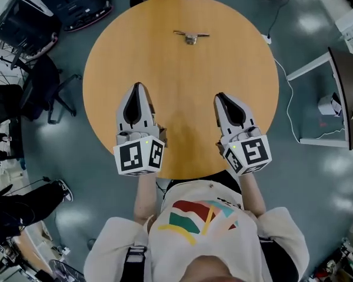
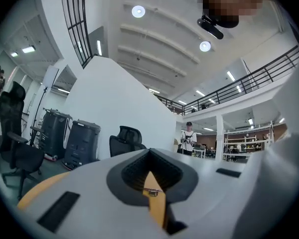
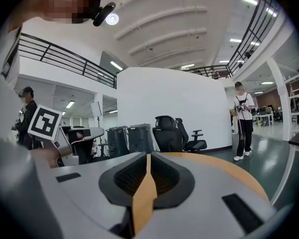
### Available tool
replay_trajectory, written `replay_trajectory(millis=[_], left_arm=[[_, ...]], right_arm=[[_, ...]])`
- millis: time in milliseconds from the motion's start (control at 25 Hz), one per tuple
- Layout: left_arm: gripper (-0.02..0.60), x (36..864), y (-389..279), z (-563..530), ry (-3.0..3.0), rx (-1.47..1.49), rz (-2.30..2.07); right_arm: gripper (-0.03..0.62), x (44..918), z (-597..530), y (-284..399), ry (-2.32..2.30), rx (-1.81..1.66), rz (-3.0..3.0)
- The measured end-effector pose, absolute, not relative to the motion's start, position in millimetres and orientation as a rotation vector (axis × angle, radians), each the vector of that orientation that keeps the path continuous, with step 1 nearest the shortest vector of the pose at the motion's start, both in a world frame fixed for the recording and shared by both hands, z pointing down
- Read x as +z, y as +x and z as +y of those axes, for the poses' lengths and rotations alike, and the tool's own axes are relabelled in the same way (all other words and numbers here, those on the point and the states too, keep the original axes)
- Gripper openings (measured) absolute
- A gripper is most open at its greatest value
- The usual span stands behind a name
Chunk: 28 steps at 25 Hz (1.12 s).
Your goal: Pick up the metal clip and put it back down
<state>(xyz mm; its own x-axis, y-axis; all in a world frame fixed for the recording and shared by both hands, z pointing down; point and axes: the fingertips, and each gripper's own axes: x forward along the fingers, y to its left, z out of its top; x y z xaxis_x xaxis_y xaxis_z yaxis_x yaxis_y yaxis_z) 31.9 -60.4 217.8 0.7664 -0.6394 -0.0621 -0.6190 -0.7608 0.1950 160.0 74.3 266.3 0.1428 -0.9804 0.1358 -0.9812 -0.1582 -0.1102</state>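
The left tool (image 1: 139,87) is shut. Its two jaws meet at the tips and nothing is held between them. The right tool (image 1: 220,97) is shut too, tips together, and it holds nothing. The two tools sit side by side, a little apart, and both point away from the person. Each one has a cube with black and white squares at its back end, the left cube (image 1: 140,156) and the right cube (image 1: 249,153).

Under both tools is a round wooden surface (image 1: 241,69). The tools are over the near part of it, close to the person's body.

The metal clip (image 1: 191,36) lies flat on the surface, far ahead of both tools and well apart from them. It is a bit nearer the right tool's side than the left tool's side. It is close to the far rim. No tool touches it. In the left gripper view, the clip shows as a small shiny thing through the thin slit below the shut jaws.

Out past the left tool, a black chair (image 1: 41,90) stands on the grey floor (image 1: 306,175).
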Motion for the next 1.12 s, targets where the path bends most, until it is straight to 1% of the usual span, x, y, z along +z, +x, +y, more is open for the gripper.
replay_trajectory(millis=[200, 240, 280, 320, 480, 720, 840, 1120], left_arm=[[0.043, 236.0, 79.9, -94.2, 2.789, -0.136, -0.983], [0.043, 237.5, 86.0, -102.4, 2.789, -0.133, -0.992], [0.043, 239.4, 91.3, -110.0, 2.787, -0.13, -1.0], [0.043, 242.3, 96.5, -116.7, 2.783, -0.129, -1.005], [0.043, 274.6, 115.0, -144.6, 2.744, -0.064, -1.032], [0.043, 331.6, 133.6, -190.7, 2.696, 0.074, -1.059], [0.043, 359.1, 143.2, -206.3, 2.68, 0.161, -1.059], [0.043, 391.2, 148.9, -229.5, 2.641, 0.217, -1.057]], right_arm=[[0.022, 285.2, 22.7, 208.2, 2.382, 0.33, -2.024], [0.105, 290.5, 8.1, 219.4, 2.409, 0.341, -2.008], [0.212, 297.5, -7.1, 231.7, 2.439, 0.35, -1.976], [0.239, 305.7, -22.5, 244.8, 2.468, 0.359, -1.935], [0.244, 352.1, -92.5, 290.1, 2.535, 0.509, -1.829], [0.244, 446.2, -183.7, 352.2, 2.54, 0.676, -1.534], [0.272, 481.6, -219.6, 371.4, 2.503, 0.736, -1.427], [0.272, 523.2, -266.1, 403.1, 2.58, 0.84, -1.257]])
